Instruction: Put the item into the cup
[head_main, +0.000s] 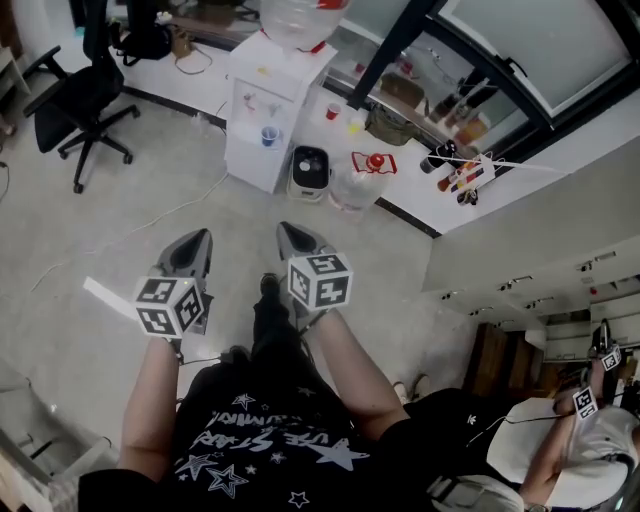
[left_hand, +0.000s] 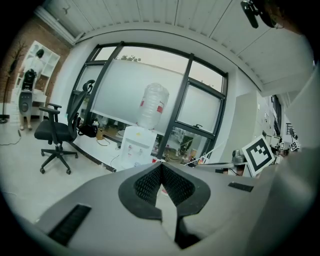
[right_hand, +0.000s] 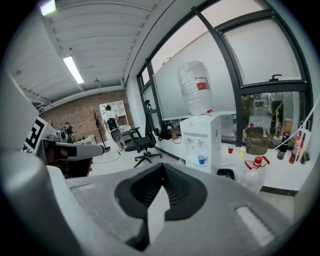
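Observation:
My left gripper (head_main: 200, 238) and right gripper (head_main: 285, 230) are held side by side in front of the person's body, above the floor. Both point towards a white water dispenser (head_main: 275, 100). In the left gripper view the left gripper (left_hand: 161, 165) has its jaws meeting at the tips with nothing between them. The right gripper (right_hand: 163, 165) looks the same in its own view. A blue cup (head_main: 268, 135) sits in the dispenser's niche, also visible in the right gripper view (right_hand: 201, 159). A red cup (head_main: 333, 111) and a yellow cup (head_main: 355, 124) stand on the ledge behind. No loose item shows near the grippers.
A black office chair (head_main: 85, 100) stands at the far left. A large water jug (head_main: 360, 180) and a small black appliance (head_main: 310, 168) sit on the floor by the dispenser. Bottles (head_main: 465, 175) line the window ledge. Another person (head_main: 590, 440) sits at the lower right.

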